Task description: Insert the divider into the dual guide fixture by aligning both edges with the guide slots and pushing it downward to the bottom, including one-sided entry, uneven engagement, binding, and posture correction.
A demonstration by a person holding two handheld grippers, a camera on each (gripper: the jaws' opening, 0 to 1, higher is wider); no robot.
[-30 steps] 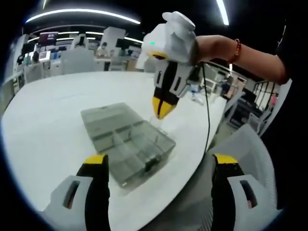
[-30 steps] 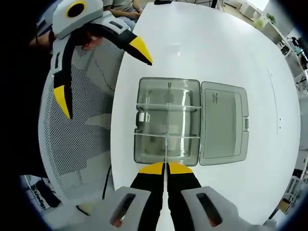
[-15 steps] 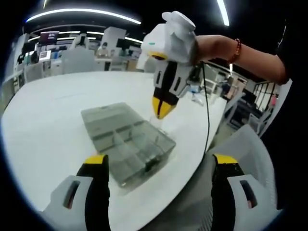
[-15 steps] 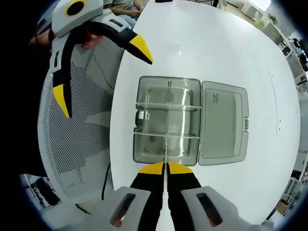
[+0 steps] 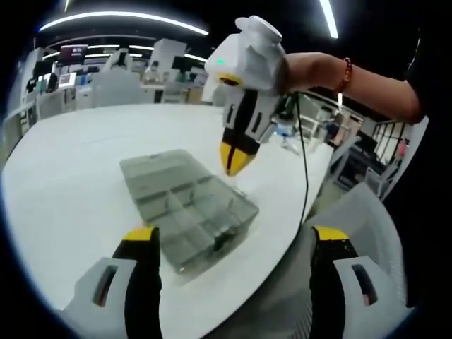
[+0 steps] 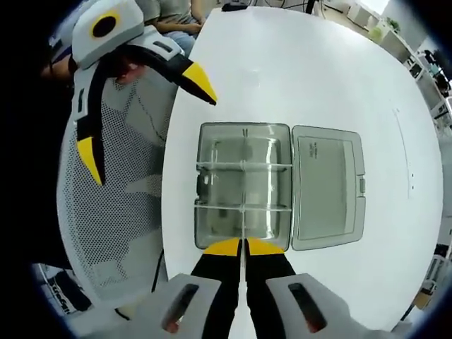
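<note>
A clear plastic compartment box [image 6: 244,185] lies on the white table [image 6: 296,78], its lid [image 6: 328,187] folded open to the right. Cross walls split the box [image 5: 189,206] into cells. My right gripper [image 6: 244,247] is shut on a thin clear divider [image 6: 243,224], seen edge-on as a pale line over the box's near cells. In the left gripper view the right gripper [image 5: 232,164] hangs point-down just above the box's far side. My left gripper [image 5: 234,236] is open and holds nothing, short of the box; the right gripper view has the left gripper [image 6: 145,116] off the table's edge.
A grey mesh chair [image 6: 116,212] stands against the table's edge beside the box. A black cable [image 5: 304,162] hangs from the right gripper. A person's arm with a bead bracelet [image 5: 346,74] holds it. Desks and chairs [image 5: 113,85] stand far behind.
The right gripper with the divider has shifted slightly, so the box sits a little lower in its view. The left gripper has stayed open and still.
</note>
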